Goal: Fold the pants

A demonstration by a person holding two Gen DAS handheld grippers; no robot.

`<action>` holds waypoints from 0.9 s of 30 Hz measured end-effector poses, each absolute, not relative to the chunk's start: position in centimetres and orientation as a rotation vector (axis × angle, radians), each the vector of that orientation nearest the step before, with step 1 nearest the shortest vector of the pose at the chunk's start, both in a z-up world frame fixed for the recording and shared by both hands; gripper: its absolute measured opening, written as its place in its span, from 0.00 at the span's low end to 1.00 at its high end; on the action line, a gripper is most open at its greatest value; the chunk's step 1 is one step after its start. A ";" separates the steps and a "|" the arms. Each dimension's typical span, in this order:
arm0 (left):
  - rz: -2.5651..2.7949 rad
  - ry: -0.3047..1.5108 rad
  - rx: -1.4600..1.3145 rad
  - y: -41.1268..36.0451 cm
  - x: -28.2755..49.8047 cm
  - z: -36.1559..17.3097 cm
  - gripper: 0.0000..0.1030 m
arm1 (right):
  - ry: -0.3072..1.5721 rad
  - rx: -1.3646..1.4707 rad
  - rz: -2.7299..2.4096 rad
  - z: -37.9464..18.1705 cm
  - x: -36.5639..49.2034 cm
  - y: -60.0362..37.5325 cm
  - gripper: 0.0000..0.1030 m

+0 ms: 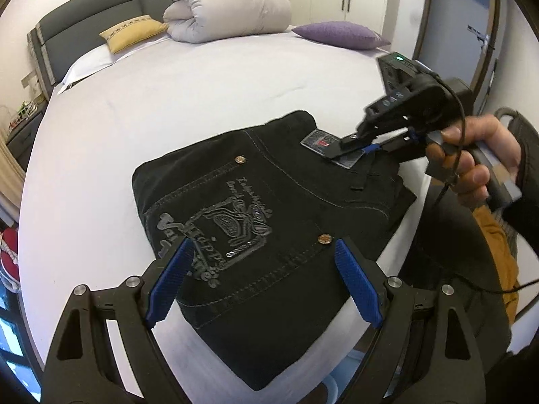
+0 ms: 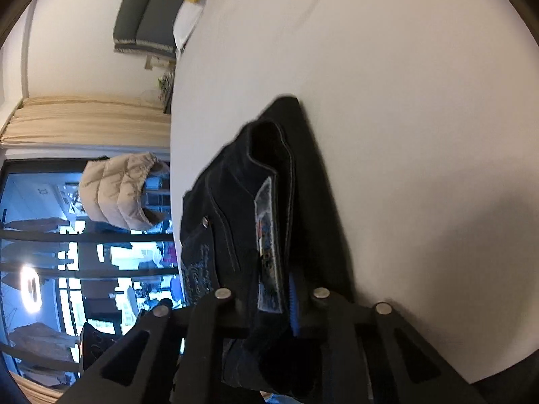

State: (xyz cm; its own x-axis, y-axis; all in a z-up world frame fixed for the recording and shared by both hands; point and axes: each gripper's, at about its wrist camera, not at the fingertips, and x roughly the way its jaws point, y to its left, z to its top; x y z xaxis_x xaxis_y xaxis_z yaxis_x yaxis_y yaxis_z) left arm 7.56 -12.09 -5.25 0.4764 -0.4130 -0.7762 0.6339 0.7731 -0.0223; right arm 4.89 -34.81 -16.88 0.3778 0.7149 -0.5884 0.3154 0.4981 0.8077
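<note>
Black pants (image 1: 256, 235) lie folded into a compact rectangle on the white bed (image 1: 202, 84), back pocket with an embroidered crest facing up. My left gripper (image 1: 262, 282) is open, its blue pads (image 1: 171, 282) spread just above the near edge of the pants, holding nothing. My right gripper (image 1: 357, 144) is at the waistband near the leather label (image 1: 318, 143), held by a hand (image 1: 471, 165). In the right wrist view the waistband and label (image 2: 269, 242) are pinched between the shut fingers of the right gripper (image 2: 286, 306), with the top layer lifted a little.
A rolled white duvet (image 1: 225, 6), a yellow pillow (image 1: 131, 32) and a purple pillow (image 1: 340, 33) lie at the head of the bed. A grey headboard (image 1: 91, 10) stands behind. The bed edge runs close on the right. A window with a hanging beige jacket (image 2: 124, 192) is at the left.
</note>
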 end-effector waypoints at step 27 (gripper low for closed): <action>-0.623 1.005 0.069 -10.9 19.2 -9.4 0.81 | 1.216 0.872 0.345 -13.5 4.1 -32.7 0.15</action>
State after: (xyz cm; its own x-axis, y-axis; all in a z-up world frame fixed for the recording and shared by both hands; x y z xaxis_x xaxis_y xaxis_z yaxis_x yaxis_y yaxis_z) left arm 19.15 -10.94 -9.36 0.3785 -0.4565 -0.8052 0.5178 0.8255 -0.2246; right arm 4.11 -32.75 -13.48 0.3461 0.6587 -0.6681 0.2092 0.6400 0.7393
